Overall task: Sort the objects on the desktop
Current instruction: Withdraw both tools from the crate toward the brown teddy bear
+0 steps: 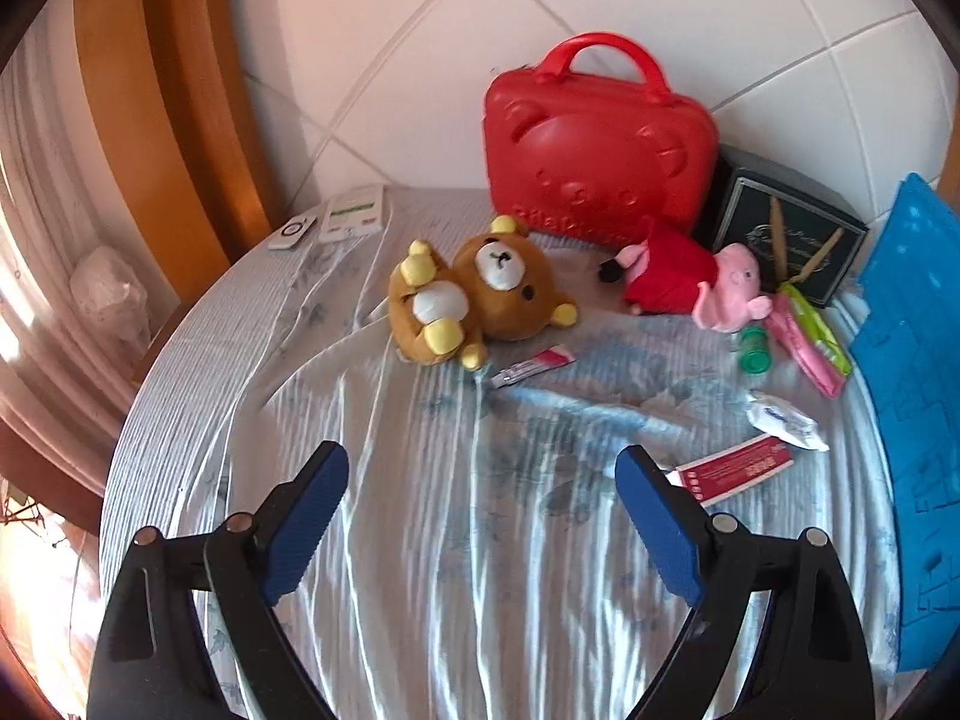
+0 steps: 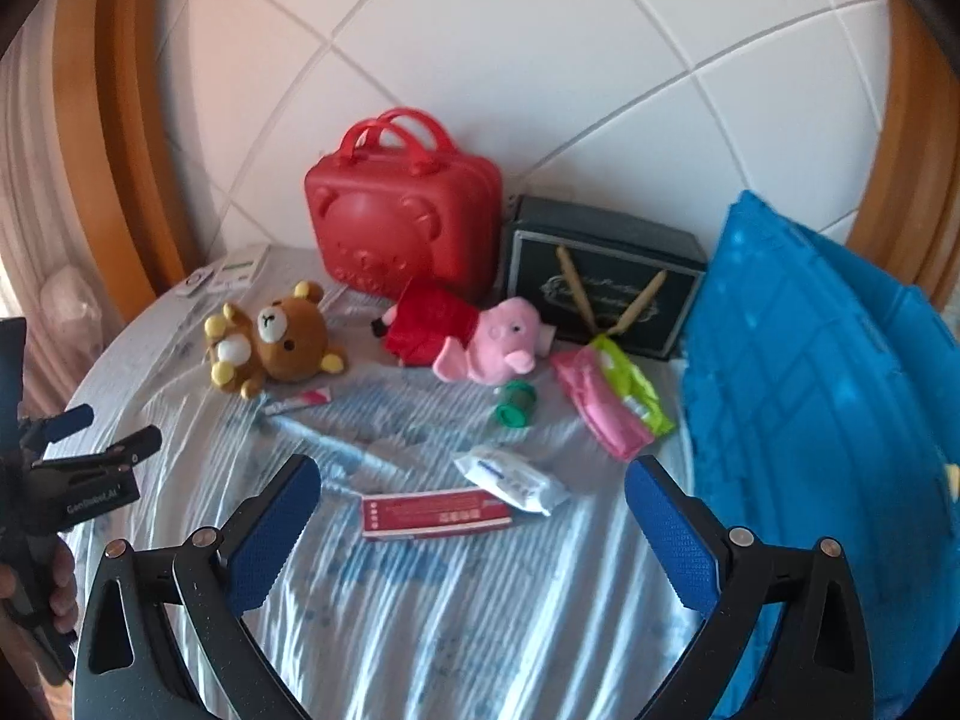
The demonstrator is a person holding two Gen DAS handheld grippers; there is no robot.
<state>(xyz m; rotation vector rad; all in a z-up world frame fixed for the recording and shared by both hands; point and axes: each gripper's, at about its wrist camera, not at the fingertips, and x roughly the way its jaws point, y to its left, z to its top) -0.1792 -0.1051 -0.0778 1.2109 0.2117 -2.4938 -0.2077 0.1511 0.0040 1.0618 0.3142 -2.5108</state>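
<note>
A brown plush bear lies on its back on the striped cloth, and a pink pig plush in a red dress lies to its right. In front of them are a small red tube, a green cap, pink and green packets, a white wipes pack and a flat red box. My left gripper hangs open above bare cloth. My right gripper is open too, over the red box.
A red bear-faced carry case and a dark gift box stand against the tiled wall. A blue cushion fills the right side. White cards lie at the far left. A hand holds the left gripper.
</note>
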